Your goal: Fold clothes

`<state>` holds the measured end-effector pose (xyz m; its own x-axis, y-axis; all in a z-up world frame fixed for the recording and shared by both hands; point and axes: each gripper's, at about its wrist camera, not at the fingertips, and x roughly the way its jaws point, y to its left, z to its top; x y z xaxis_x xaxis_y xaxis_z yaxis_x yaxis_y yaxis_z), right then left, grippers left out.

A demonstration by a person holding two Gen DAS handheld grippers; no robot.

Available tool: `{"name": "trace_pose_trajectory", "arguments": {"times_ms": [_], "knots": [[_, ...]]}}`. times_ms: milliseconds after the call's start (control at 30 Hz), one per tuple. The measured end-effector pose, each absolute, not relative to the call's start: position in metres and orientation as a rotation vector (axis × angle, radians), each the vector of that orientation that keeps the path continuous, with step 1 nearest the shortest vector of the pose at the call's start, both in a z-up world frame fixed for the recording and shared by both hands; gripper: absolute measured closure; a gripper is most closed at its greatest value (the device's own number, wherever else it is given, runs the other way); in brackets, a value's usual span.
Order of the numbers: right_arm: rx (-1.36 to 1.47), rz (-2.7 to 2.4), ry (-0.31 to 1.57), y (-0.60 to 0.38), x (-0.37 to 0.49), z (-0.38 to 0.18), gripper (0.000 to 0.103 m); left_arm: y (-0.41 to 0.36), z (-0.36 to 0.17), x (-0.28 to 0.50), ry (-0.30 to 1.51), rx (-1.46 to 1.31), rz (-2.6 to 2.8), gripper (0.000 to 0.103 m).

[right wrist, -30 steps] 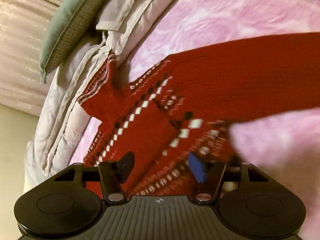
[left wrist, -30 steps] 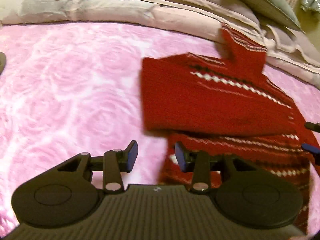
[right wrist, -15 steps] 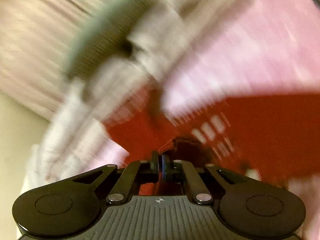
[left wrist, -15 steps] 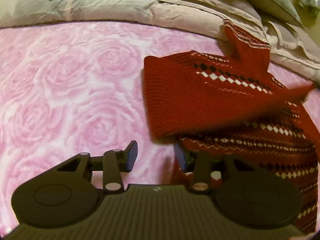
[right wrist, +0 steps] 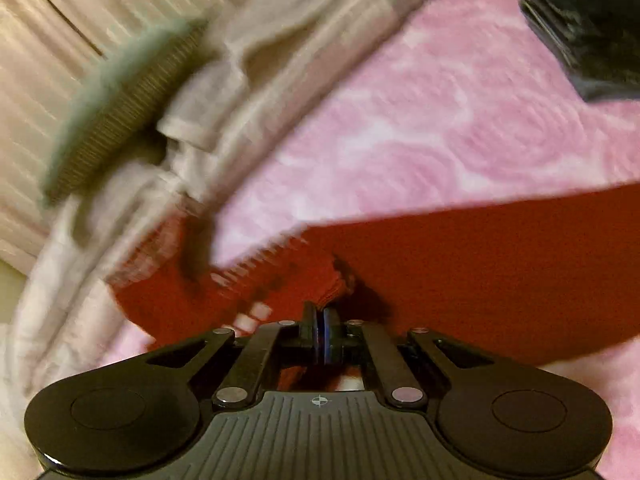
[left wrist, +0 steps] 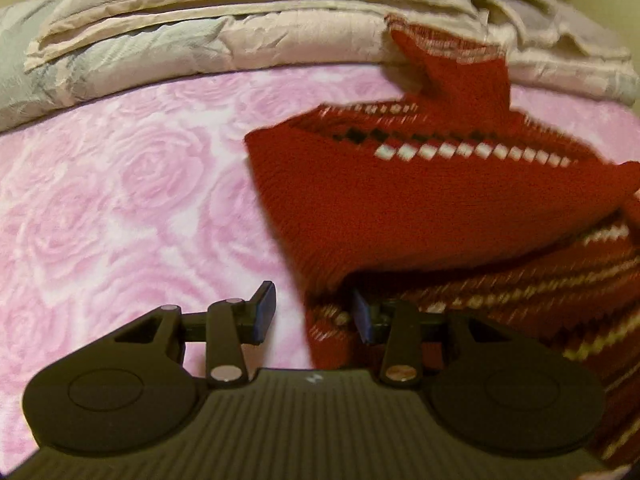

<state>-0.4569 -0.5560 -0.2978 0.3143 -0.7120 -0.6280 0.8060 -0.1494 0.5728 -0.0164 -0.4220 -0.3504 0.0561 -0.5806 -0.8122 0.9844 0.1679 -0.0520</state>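
Since a second ago, the right gripper (right wrist: 320,334) has gone from wide open above the sweater (left wrist: 420,196) to clenched on a bunched pinch of its red knit, and that view is blurred, so it is moving with the cloth. The left gripper (left wrist: 314,312) has stayed released, its fingers (left wrist: 264,308) apart, one over the pink bed (left wrist: 120,200), the other at the sweater's near edge. One plain red panel lies doubled across the patterned body, with a sleeve reaching up onto the quilt (left wrist: 240,32). I judge a fold is under way: the pinched part is being carried over.
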Motion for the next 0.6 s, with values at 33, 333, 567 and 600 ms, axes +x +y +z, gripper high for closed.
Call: {"name": "trace_pose_trajectory", "arguments": {"times_ms": [33,333,567,600], "knots": [[1.067,-1.306,0.094,-0.556,-0.456,-0.289,0.102,-0.424,-0.350,-0.016,0.838,0.596,-1.314,0.066],[1.026,-1.424,0.145,-0.556,-0.474,-0.281,0.102,-0.431,-0.354,-0.013,0.759,0.655,-1.317,0.092],[1.137,-1.425,0.365,-0.545,-0.475,-0.340,0.102,-0.422,-0.356,-0.006,0.730,0.758,-1.350,0.080],[1.123,-1.425,0.345,-0.546,-0.475,-0.337,0.102,-0.420,-0.354,-0.006,0.717,0.776,-1.365,0.079]]}}
